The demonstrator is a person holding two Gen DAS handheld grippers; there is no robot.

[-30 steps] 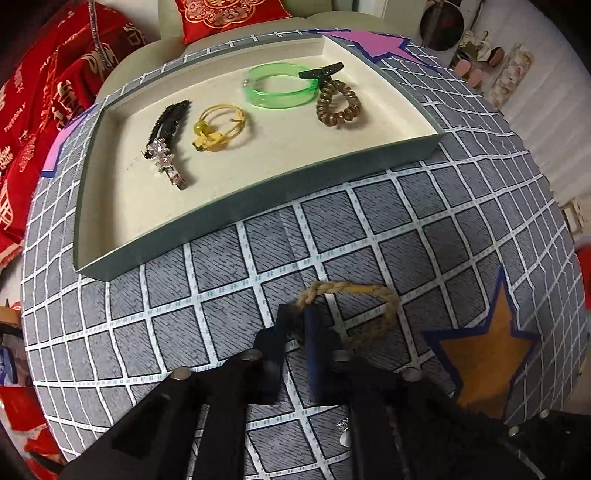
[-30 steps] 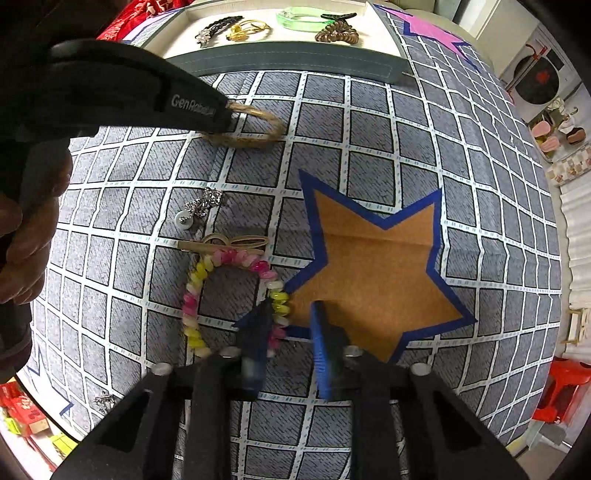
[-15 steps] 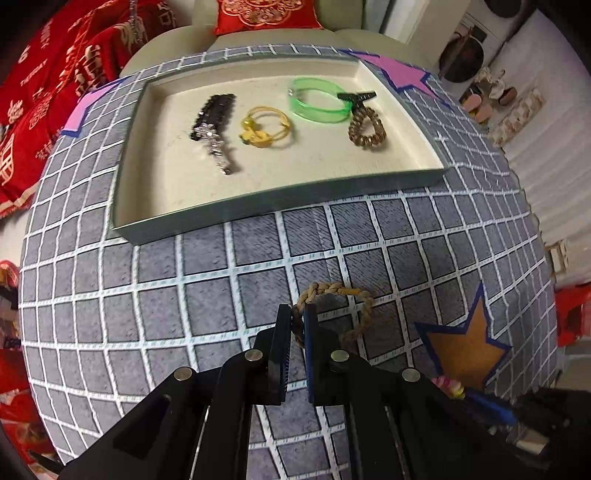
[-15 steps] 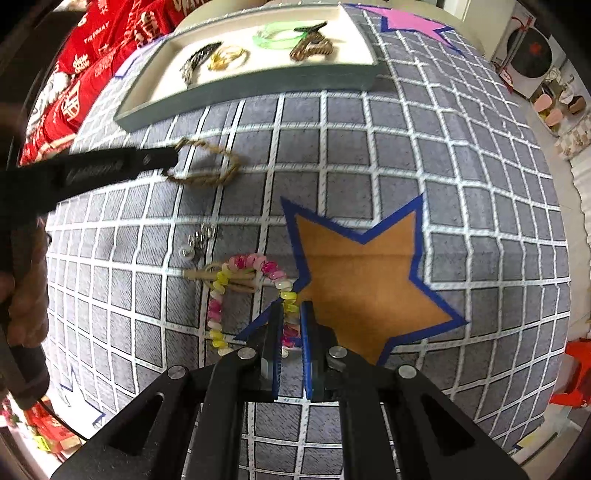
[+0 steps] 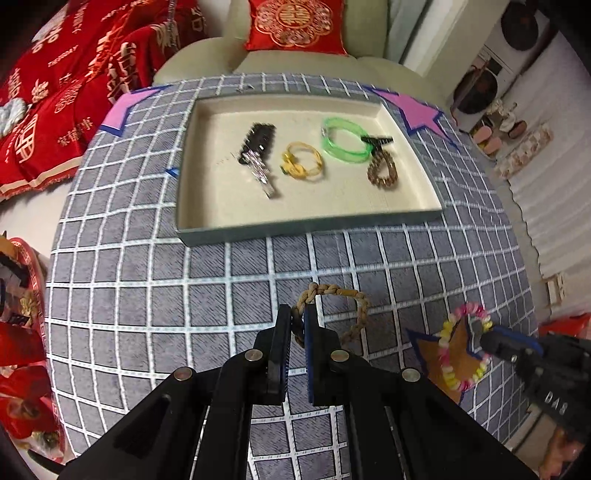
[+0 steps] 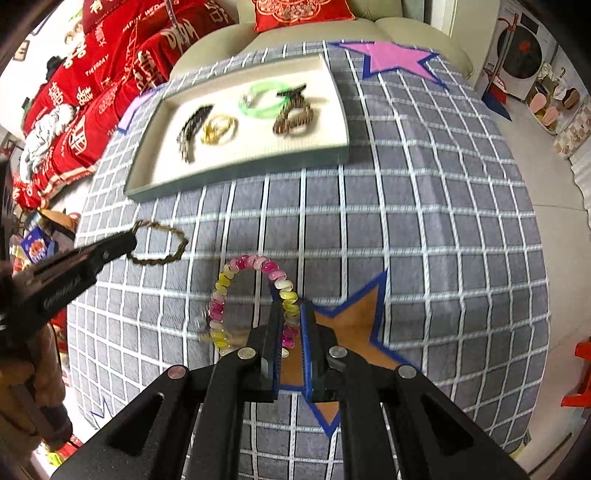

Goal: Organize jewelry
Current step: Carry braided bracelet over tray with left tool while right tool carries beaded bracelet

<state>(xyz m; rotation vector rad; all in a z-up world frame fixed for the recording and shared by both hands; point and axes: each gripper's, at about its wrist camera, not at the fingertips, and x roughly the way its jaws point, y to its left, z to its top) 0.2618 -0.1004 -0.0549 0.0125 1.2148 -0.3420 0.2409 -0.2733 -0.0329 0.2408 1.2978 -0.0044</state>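
Observation:
My left gripper (image 5: 297, 314) is shut on a brown braided bracelet (image 5: 343, 295), which hangs above the grey checked cloth. From the right wrist view, the same left gripper (image 6: 131, 240) and braided bracelet (image 6: 173, 251) show at the left. My right gripper (image 6: 290, 314) is shut on a pink, yellow and white beaded bracelet (image 6: 251, 262), lifted over the orange star (image 6: 354, 325). Farther back stands the cream-lined tray (image 5: 306, 225), holding a black hair clip (image 5: 258, 147), a yellow ring (image 5: 303, 162), a green bangle (image 5: 345, 142) and a brown spiral tie (image 5: 382, 171).
A tan hairpin (image 6: 236, 336) lies on the cloth under the beaded bracelet. A pink star (image 6: 391, 55) marks the far right corner. Red bedding (image 5: 55, 92) lies left of the table, and a red cushion (image 5: 295, 22) sits behind it. A hand (image 6: 44, 354) grips the left tool.
Both grippers' jaws narrowed onto their bracelets, then both rose. The braided and beaded bracelets left the cloth, and the tray now looks smaller and farther off.

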